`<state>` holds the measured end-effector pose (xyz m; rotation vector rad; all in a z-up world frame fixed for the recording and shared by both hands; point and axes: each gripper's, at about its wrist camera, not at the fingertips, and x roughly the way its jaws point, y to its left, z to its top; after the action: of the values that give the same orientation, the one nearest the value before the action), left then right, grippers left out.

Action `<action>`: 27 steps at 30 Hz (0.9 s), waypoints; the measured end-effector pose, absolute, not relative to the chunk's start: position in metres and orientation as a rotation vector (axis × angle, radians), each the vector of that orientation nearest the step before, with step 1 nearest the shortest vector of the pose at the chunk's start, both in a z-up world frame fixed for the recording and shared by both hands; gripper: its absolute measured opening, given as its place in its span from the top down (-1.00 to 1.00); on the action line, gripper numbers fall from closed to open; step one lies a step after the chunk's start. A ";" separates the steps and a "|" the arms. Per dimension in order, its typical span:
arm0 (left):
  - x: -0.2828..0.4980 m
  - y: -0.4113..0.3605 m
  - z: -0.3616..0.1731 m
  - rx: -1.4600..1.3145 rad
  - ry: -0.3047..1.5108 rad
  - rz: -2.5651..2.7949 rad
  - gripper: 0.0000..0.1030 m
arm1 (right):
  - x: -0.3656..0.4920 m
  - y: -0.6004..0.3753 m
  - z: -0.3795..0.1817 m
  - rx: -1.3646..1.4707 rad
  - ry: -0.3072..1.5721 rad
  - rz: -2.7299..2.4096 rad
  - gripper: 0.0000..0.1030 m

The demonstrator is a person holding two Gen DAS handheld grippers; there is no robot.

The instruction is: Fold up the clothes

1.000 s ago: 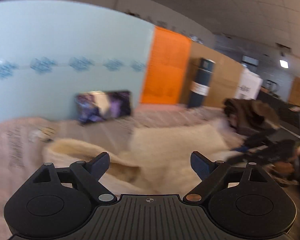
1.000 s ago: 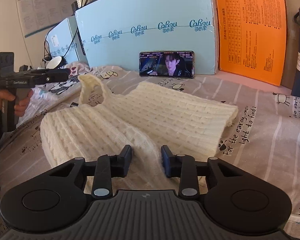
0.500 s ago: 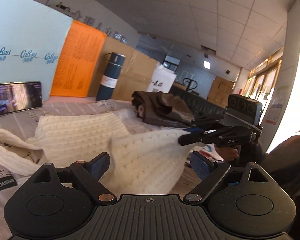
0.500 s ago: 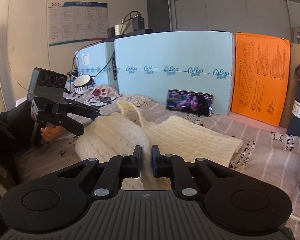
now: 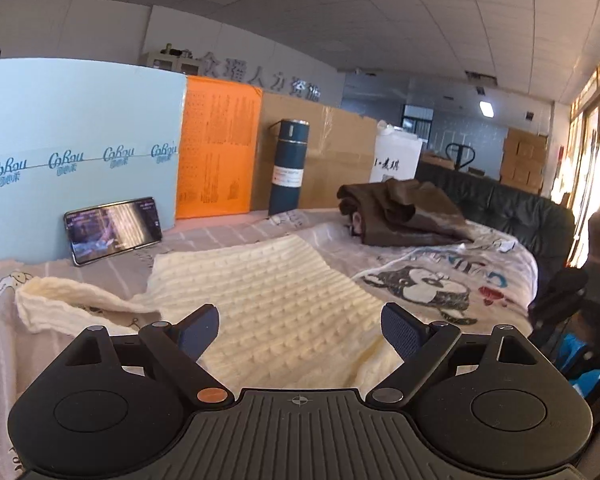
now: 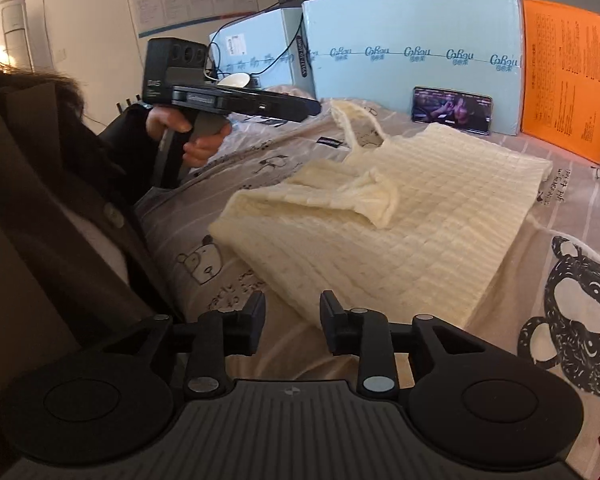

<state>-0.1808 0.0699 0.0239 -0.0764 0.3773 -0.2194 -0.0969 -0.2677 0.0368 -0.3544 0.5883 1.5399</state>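
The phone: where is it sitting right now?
The phone stands on its long edge at the back of the bed, leaning against the light blue board, behind the cream sweater. In the right wrist view it sits just left of the orange board.

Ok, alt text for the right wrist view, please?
The right gripper, jaws open and empty, hovers at the near edge of a folded cream knit sweater on a cartoon-print bedsheet; the left gripper hangs above the sheet.
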 end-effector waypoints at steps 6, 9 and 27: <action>-0.149 0.018 0.013 0.114 0.529 -0.267 -0.75 | -0.080 -0.276 0.052 -0.237 0.468 1.454 -0.28; -0.136 -0.001 0.000 0.199 0.621 -0.295 -0.74 | -0.057 -0.265 0.046 -0.162 0.500 1.408 -0.36; -0.294 0.096 0.004 -0.185 0.276 -0.013 0.37 | -0.037 -0.218 0.027 -0.002 0.564 1.473 -0.43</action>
<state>-0.2941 0.0962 0.0044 -0.1850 0.2758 -0.0132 -0.0365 -0.2176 0.0269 -0.0018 0.5638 1.4732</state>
